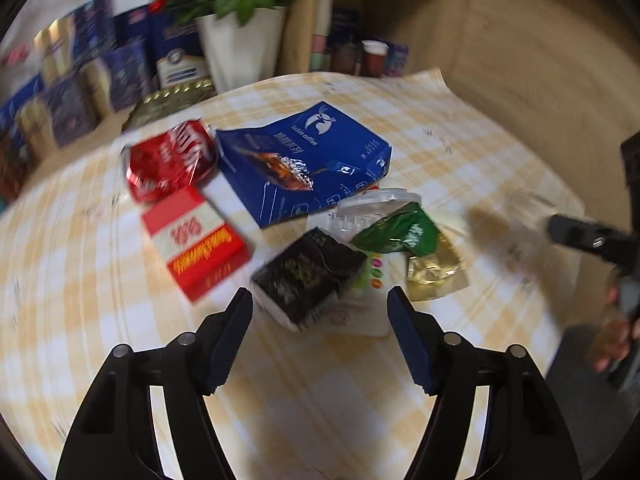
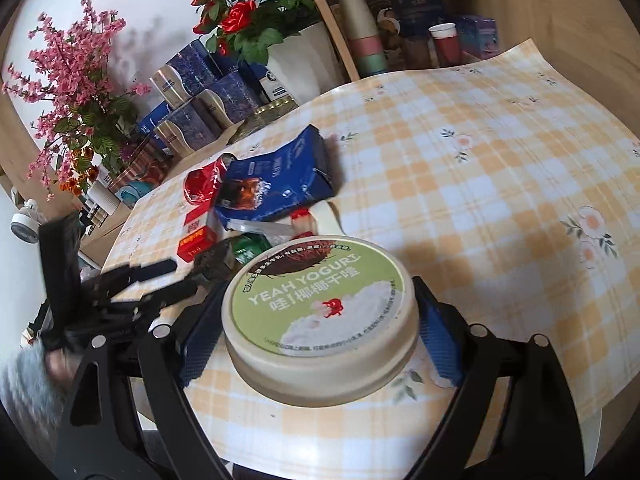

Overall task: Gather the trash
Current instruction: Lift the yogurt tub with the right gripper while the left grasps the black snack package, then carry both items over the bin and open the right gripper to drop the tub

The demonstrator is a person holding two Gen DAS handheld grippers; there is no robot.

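On checked cloth [image 1: 100, 240], left claw [image 1: 320, 300] open, right claw [image 2: 320, 312] gripping yogurt tub [image 2: 320, 312].

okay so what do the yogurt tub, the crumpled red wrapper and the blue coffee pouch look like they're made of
Yogurt tub: probably paperboard, matte cream rim with a printed green lid; could be plastic.
Red wrapper: thin metallised foil or film, glossy, sharply creased with bright glints.
Blue coffee pouch: likely laminated plastic film, smooth with a soft sheen, flat printed faces, torn edge.

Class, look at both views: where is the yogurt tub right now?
In the right wrist view, the yogurt tub sits low in the centre, clamped between the right tongs above the checked tablecloth, nearer than the blue coffee bag.
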